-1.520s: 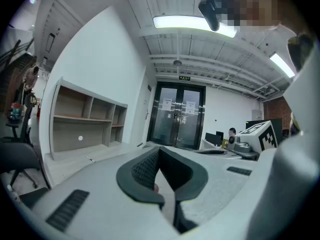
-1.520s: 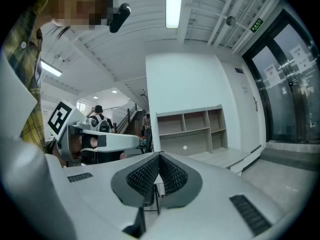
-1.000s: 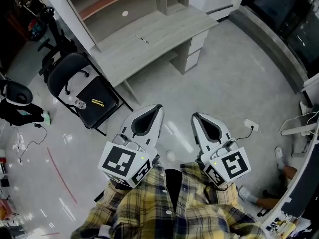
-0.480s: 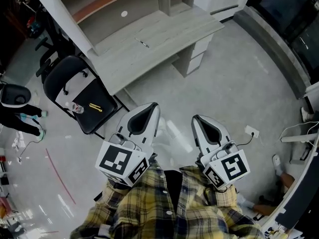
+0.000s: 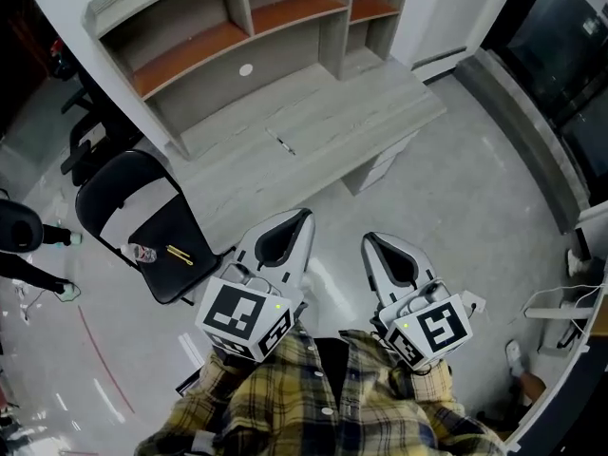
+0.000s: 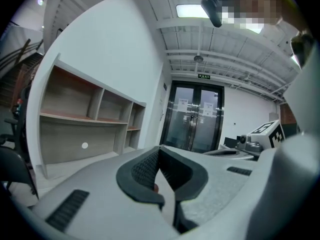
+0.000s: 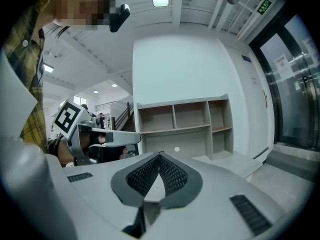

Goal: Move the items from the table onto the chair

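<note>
One thin, dark, pen-like item lies on the table, about midway between its back and front edges. Its long axis runs roughly back to front, so one end points toward the grippers. It sits ahead of the left gripper, which is nearer than the right gripper. Both grippers are closed and hold nothing. The chair stands beyond the table's left end, with a small bottle and a yellow item on its seat.
</note>
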`<action>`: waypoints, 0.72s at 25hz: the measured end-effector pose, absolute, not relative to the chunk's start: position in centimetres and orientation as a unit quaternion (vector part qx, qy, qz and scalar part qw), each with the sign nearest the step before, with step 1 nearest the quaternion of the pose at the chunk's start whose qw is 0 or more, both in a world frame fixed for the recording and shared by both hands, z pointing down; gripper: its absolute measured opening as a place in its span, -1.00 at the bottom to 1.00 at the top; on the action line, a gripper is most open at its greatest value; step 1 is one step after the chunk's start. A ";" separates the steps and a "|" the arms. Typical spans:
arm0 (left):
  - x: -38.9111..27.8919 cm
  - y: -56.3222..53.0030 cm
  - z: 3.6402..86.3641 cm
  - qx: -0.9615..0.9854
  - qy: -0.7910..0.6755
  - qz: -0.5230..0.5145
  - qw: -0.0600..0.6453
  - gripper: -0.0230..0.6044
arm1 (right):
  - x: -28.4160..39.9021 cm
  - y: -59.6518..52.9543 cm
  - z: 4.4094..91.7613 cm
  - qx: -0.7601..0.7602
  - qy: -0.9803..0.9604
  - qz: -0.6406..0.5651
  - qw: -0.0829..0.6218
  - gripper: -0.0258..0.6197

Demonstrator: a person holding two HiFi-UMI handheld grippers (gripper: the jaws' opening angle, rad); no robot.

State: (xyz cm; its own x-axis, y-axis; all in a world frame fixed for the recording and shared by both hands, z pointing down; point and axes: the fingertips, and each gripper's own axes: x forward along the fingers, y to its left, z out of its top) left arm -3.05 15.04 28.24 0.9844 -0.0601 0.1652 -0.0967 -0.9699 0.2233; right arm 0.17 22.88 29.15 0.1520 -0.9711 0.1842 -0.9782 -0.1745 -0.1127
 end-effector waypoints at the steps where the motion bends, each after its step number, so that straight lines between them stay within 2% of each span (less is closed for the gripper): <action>1: -2.3 13.8 28.4 0.989 -0.043 0.081 0.117 -0.91 | 0.9 21.6 29.1 0.756 -0.645 0.108 0.020 -0.86; 18: 5.0 0.8 32.8 0.967 -0.161 0.120 0.155 -0.91 | 12.9 7.9 32.2 0.699 -0.698 0.150 0.027 -0.86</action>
